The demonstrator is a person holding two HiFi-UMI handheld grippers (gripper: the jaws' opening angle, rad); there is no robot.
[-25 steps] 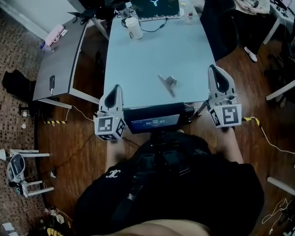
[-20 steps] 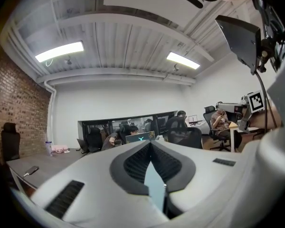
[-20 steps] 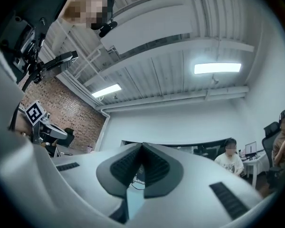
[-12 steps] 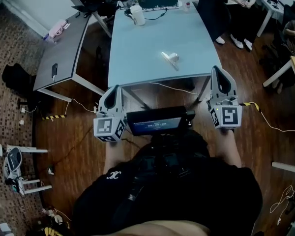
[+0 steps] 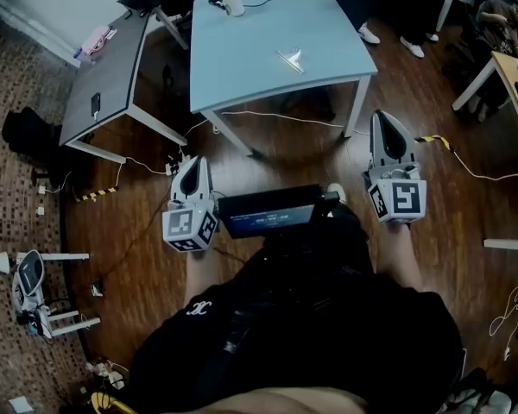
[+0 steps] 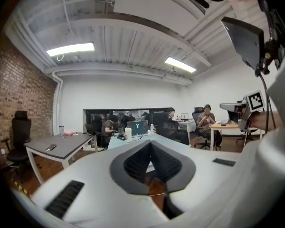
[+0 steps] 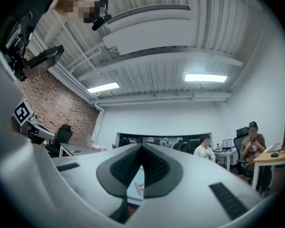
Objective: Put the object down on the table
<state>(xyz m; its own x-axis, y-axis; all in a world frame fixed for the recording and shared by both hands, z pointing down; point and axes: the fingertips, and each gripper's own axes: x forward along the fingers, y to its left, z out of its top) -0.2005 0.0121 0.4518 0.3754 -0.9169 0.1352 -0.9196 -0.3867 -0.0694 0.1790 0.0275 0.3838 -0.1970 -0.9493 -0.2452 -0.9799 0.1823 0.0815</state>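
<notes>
Left gripper [image 5: 192, 166] and right gripper [image 5: 384, 124], held over the wooden floor [image 5: 311, 158] close to the person's body and well apart from the pale blue worktop [image 5: 242, 63]. Both pairs of jaws are clenched tip to tip, with nothing between them. The small metallic object [image 5: 292, 58] lies free on the worktop, right of its middle; a white cup [image 5: 231, 0] stands near the far edge

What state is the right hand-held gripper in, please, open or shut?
Shut: the right hand-held gripper has its jaw tips together, nothing between them, in its own view; the metal object lies on the table.
</notes>
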